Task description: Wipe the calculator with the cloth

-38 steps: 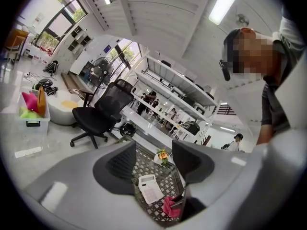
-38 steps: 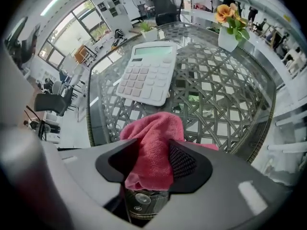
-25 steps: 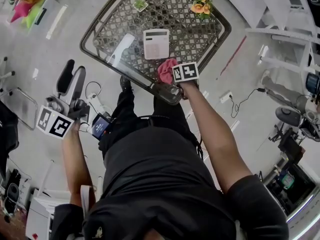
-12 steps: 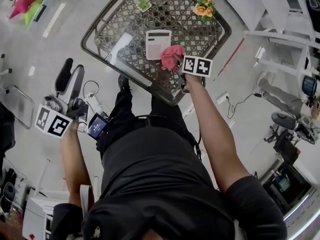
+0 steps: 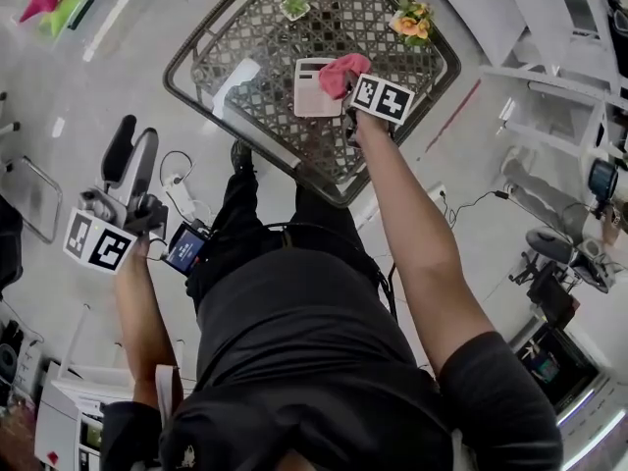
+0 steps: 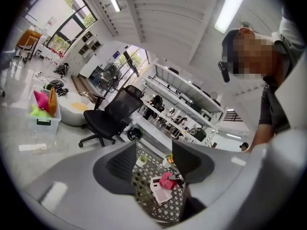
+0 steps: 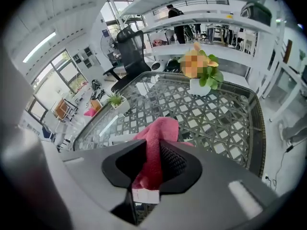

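Beyond the calculator (image 5: 314,94), a small plant (image 5: 294,6) and orange flowers (image 5: 414,23), well apart.

Cloth (image 5: 344,72) carried, seemingly onto calculator (image 5: 313,97).

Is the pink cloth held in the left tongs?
No, the left tongs stand open and empty, while the right tongs are clamped on the pink cloth.

My left gripper (image 6: 154,164): jaws stood apart, nothing between them. Through gap I saw lattice table (image 6: 143,189) well off, pink cloth (image 6: 168,180) overlapping corner of white calculator (image 6: 157,192). Black office chair (image 6: 113,114) stood beyond.
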`<state>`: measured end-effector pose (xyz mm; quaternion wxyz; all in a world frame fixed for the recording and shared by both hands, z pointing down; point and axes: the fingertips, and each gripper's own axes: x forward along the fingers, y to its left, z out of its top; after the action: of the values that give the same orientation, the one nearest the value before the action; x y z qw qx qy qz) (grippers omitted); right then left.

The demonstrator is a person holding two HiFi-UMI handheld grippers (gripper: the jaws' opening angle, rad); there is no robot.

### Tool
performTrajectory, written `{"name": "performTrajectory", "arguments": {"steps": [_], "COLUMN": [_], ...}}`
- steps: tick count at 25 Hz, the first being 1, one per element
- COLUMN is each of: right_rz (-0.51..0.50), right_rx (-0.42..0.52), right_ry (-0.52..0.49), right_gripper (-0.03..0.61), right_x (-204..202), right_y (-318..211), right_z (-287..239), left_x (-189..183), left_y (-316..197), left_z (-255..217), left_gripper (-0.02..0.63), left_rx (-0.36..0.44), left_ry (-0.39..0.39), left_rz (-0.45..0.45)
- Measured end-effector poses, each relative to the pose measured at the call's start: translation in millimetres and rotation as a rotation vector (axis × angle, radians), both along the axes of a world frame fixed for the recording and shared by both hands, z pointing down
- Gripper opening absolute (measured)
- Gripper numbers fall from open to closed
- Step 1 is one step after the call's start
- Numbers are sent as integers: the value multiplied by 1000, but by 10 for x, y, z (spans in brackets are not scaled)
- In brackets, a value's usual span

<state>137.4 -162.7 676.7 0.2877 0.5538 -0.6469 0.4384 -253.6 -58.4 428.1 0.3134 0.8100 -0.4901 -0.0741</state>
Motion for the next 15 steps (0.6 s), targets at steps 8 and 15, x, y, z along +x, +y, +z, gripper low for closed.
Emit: {"name": "performTrajectory", "arguments": {"steps": [8, 15], "right_rz": [-148, -370], "right_rx": [24, 60], "right_ry": [112, 173], "right_gripper": [80, 80], "right_x": [-466, -968], "right_y": [-82, -21], "right_z": [91, 79], "left_x": [-136, -176], "left_y": [12, -3], "left_z": [100, 134], "left_gripper": [255, 255], "left_rx": [-11, -10], "left_ry": [11, 18], "left_rz": [-30, -36]}}
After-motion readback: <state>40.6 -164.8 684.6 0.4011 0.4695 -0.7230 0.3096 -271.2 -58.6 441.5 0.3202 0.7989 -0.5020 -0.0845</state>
